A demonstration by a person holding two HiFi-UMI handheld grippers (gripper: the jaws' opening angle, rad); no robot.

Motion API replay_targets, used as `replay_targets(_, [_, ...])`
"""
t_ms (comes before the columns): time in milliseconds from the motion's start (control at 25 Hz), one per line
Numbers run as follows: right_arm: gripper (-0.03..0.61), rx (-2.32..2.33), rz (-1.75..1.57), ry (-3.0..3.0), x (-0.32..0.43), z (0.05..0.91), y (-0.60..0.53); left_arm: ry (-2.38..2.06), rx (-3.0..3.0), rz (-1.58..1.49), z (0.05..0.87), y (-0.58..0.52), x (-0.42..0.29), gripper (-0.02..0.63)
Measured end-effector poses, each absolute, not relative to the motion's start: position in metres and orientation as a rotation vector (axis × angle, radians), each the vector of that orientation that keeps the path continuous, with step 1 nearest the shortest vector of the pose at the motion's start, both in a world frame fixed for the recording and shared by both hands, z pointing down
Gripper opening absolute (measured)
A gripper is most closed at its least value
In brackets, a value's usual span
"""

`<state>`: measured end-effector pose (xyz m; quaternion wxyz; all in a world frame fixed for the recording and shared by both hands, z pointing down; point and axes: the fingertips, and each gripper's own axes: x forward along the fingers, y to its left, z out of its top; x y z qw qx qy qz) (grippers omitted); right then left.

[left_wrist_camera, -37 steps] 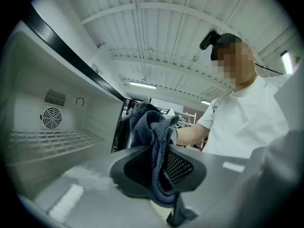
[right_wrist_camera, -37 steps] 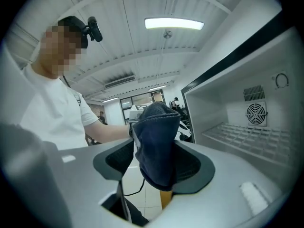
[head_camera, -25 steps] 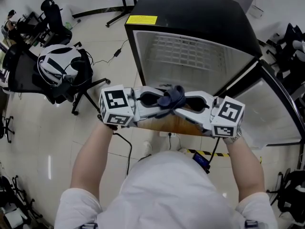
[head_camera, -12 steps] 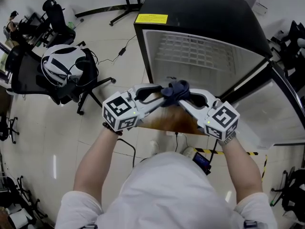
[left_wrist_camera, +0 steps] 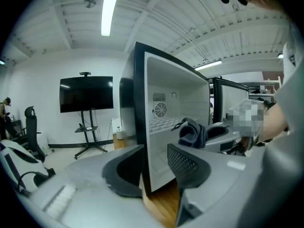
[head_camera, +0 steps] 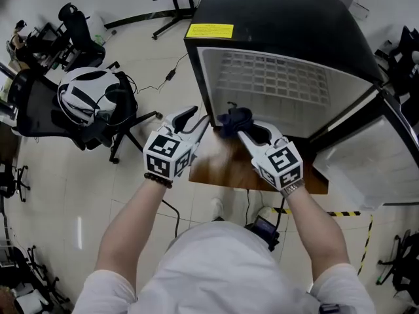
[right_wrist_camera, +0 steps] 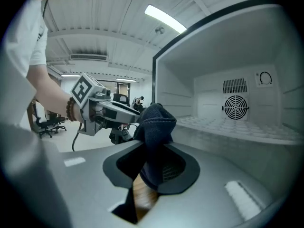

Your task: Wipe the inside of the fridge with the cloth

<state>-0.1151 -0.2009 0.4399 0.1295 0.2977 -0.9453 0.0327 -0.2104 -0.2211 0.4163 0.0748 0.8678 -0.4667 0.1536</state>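
Left forearm is stretched forward, wrist angled in toward the middle, with the marker cube facing up at me. The left tool points level-ish at the fridge's left front edge. Its jaws have just been opening and now stand fairly wide with nothing gripped. In the left gripper view only the black edge of the cabinet shows through the gap, and I can't tell if they touch it.

Next over is the cloth, dark blue, soft and bunched into a rumpled knot, sitting right at the fridge's mouth just beside the left tool's tips. The right tool has it. Those jaws have just been closing and are now clamped narrow on the fabric, which bulges up above the dark, mesh-textured pads.

Right forearm reaches forward too, angled inward.

The fridge is a black, boxy shell with a smooth white lining, a white wire-grid shelf and a round fan grille on the back wall. It stands on a brown wood-grain surface.
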Motion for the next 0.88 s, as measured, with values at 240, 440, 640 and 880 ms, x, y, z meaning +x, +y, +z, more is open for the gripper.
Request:
replay_targets(240, [0.077,0.943,0.053,-2.704,-0.145,0.463,-0.232,-1.459,2.564,0.5,0.427,-0.24,-0.215,0.155])
replay_targets(440, [0.077,0.974,0.052,-2.676,-0.164,0.487,-0.25,-1.463,2.554,0.52,0.438,-0.246,-0.218,0.156])
replay_targets(640, [0.076,1.014,0.066,-2.644,-0.174,0.51,-0.264,-1.447,2.564,0.524,0.443,-0.248,-0.217,0.156])
replay_targets(880, [0.074,1.069,-0.01,-2.636,-0.18,0.51,-0.278,-1.441,2.565,0.517,0.446,-0.253,-0.216,0.161])
